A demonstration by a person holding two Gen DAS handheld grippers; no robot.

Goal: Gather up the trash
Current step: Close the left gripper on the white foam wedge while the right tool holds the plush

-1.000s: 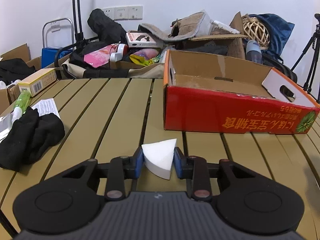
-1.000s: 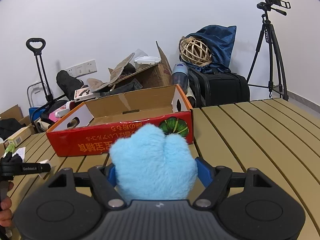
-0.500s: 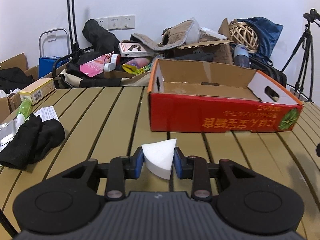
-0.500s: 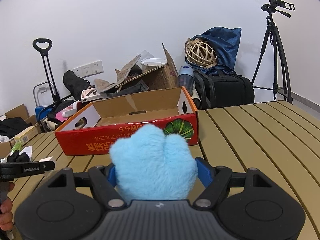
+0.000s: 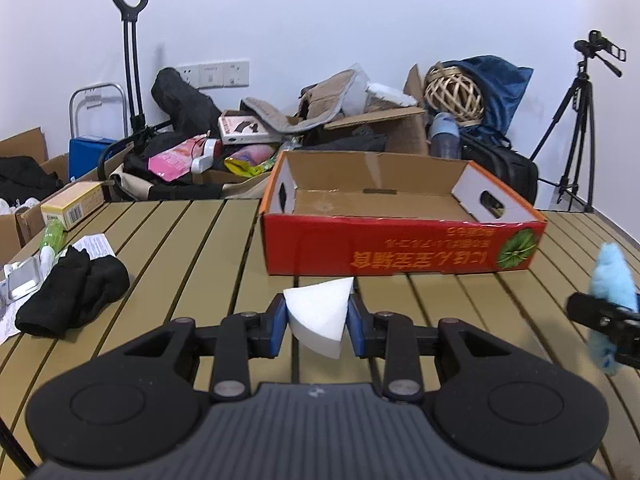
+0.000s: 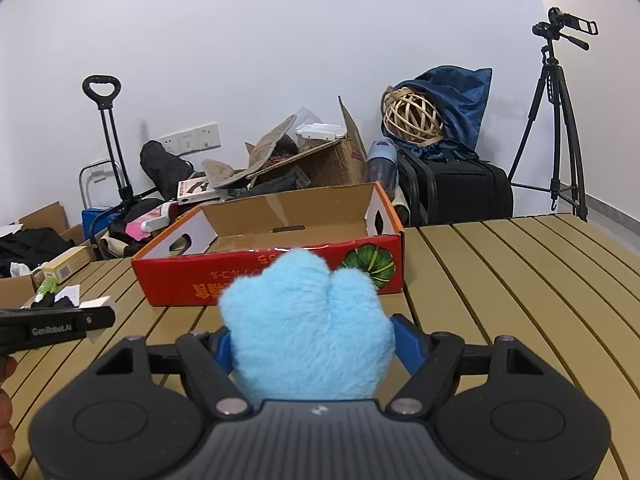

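Grips a white foam wedge (image 5: 318, 316) in the left gripper (image 5: 316, 320), jaws drawn narrow so that the blue pads press on its two flat sides and leave the pointed end free in front. Carries it, by the look of it, clear of the slatted table (image 5: 180, 248) and just short of the red cardboard box (image 5: 380, 248), presumably to pass over the low front wall rather than bump against it. Holds a fluffy blue plush piece (image 6: 308, 332) in the right gripper (image 6: 316, 344), jaws set wide only because of the soft bulk squeezed between them, with most of the pads buried in the fur. Points both tools towards the same box, the right one near the corner with the green melon print, the left one nearer the middle of the long side. Shows nothing but bare cardboard inside the box, open at the top, which suits it as the bin for the trash; judged so, not known. Suggests a double drop: both pieces up and over the wall, then both grips released above the box floor. Leaves a black sock (image 5: 76, 296), a paper leaflet (image 5: 94, 246), a blister pack (image 5: 22, 280) and a green tube (image 5: 52, 236) at the table's left edge, well apart from the box, probably for later trips.
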